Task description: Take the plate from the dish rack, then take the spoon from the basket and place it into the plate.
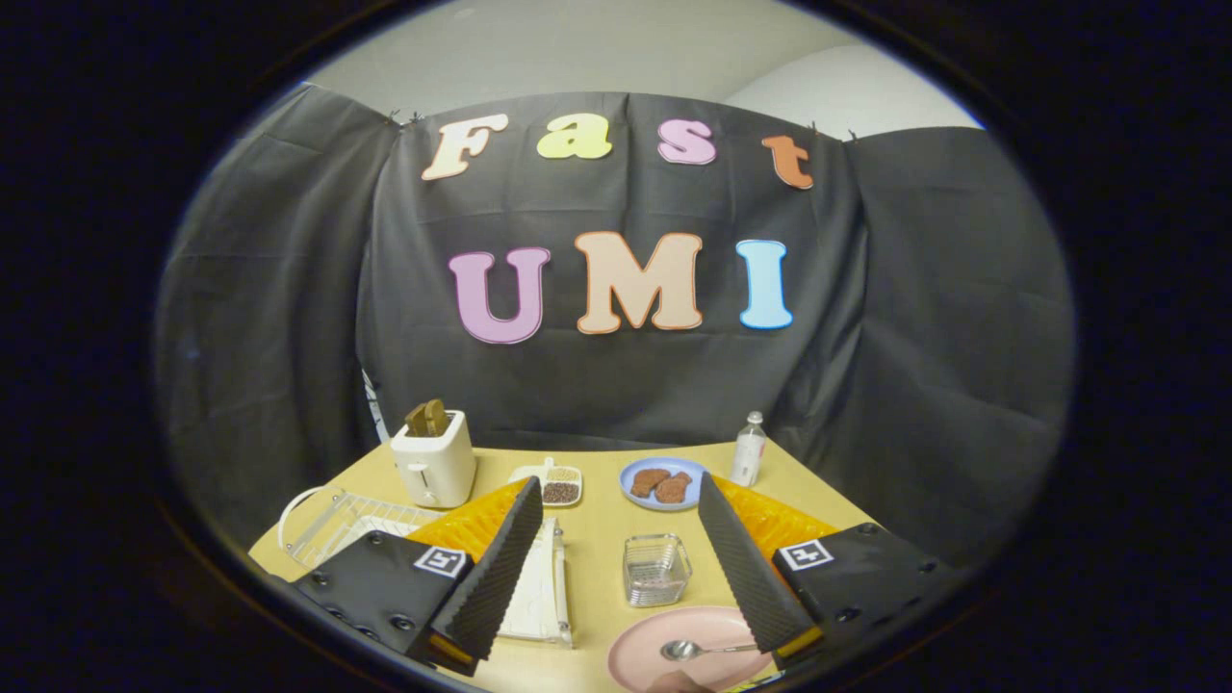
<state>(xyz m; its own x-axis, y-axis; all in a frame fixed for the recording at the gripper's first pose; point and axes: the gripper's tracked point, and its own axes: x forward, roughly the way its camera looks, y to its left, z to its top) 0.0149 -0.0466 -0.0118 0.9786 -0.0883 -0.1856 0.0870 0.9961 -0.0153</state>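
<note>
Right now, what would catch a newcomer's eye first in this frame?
The gripper with its fingers spread wide open, holding nothing. Between the fingertips lies a round pink plate with a metal spoon on it. Beyond them, a white toaster with brown toast stands beside a white wire dish rack.

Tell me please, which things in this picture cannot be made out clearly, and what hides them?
- Spoon handle, gripper view: runs behind one finger of the open tongs.
- Pink plate: near rim cut off.
- Dish rack: near part behind the other finger.
- Small wire basket: contents too small to tell.
- Bottle: label too small.
- Divided dish: grains too small to name.
</note>
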